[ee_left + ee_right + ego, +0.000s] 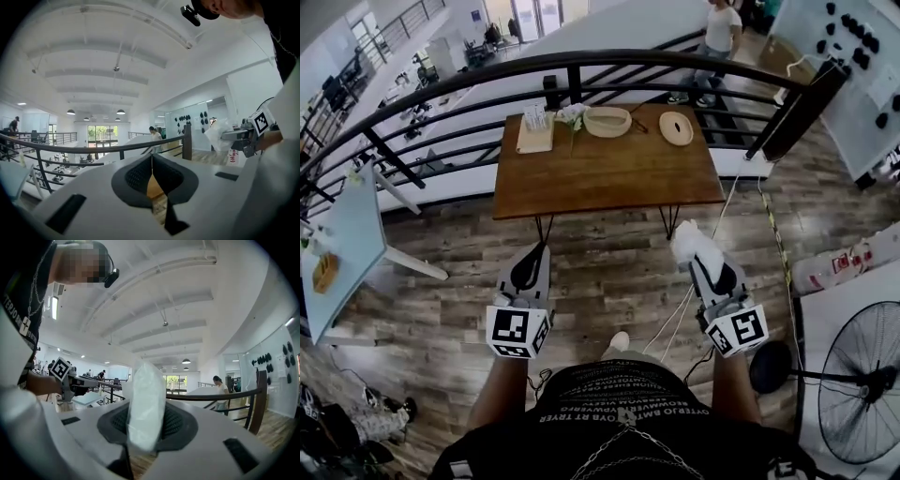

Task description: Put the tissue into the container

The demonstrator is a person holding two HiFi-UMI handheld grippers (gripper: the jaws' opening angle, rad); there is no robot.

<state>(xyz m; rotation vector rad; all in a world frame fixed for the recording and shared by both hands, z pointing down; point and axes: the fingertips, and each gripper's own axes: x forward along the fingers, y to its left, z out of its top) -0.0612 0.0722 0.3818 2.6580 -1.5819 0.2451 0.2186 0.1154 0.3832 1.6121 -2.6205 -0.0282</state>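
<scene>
Far left: a pale blue desk (342, 234), cut by the frame edge. A black curved railing (487, 80) crosses the upper field.

Left of centre: the left tool (532, 255), held low over the wood-plank floor (609, 272) in front of the person. In the left gripper view its pads (140, 176) meet along a closed seam, with nothing between them.

Centre: the wooden desk (609, 178), standing against the railing. Along its far edge, from left to right, are a tan tray (535, 136) carrying small white items, a sprig of white flowers (572, 114), a shallow oval container (607, 121) and a flat oval disc (676, 127). The container lies just beside the flowers and apart from the disc.

Right of centre: the right tool (701, 267), also held over the floor, well short of the desk. Its jaws are part closed and clamp the tissue (689, 246), a white crumpled wad. In the right gripper view the tissue (146, 401) stands upright between the pads and projects above them. The tissue is well apart from the container.

Upper right: a person (720, 37) standing beyond the railing.

Far right: a floor fan (862, 380) on its round base.
</scene>
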